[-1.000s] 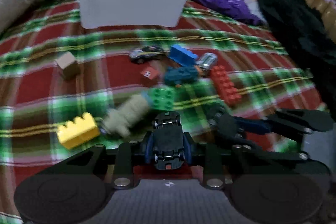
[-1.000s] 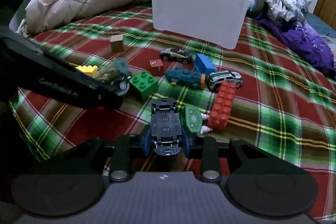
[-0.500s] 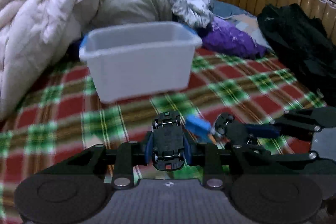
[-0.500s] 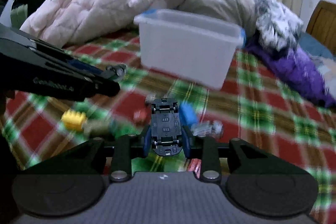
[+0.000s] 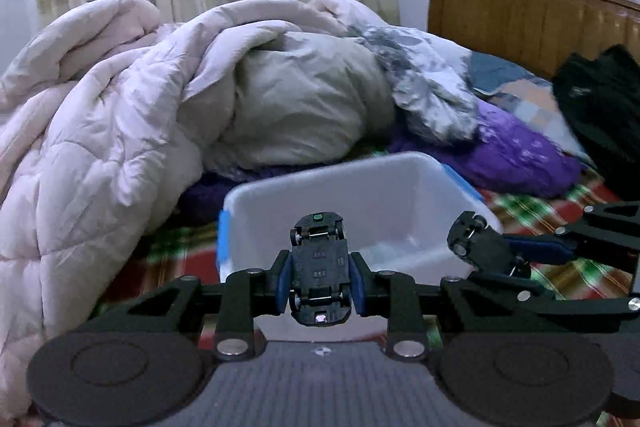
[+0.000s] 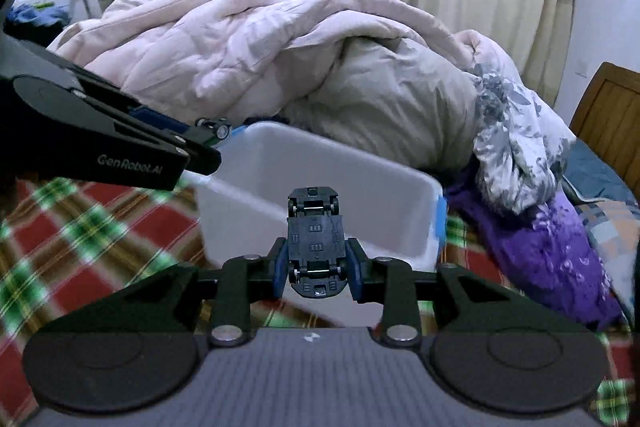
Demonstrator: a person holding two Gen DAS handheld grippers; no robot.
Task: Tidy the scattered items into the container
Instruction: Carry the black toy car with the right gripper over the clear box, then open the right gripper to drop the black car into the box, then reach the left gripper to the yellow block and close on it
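Observation:
A white plastic bin (image 5: 400,187) with blue handles stands on the plaid bedspread; it also shows in the right wrist view (image 6: 360,179). My left gripper (image 5: 319,283) is shut on a black toy car (image 5: 318,267), underside up, held near the bin's front wall. My right gripper (image 6: 316,263) is shut on a second black toy car (image 6: 314,239), underside up, in front of the bin. The right gripper also shows at the right of the left wrist view (image 5: 480,247). The left gripper shows at the left of the right wrist view (image 6: 208,139).
A heaped pink and beige quilt (image 5: 160,99) lies behind the bin. Purple cloth (image 5: 520,151) and a black garment (image 5: 600,107) lie to the right by the wooden headboard (image 5: 540,11). The red and green plaid bedspread (image 6: 80,227) shows around the bin.
Both grippers rose and moved forward from the scattered toys to the bin, each keeping its black toy car. The loose toys dropped out of view.

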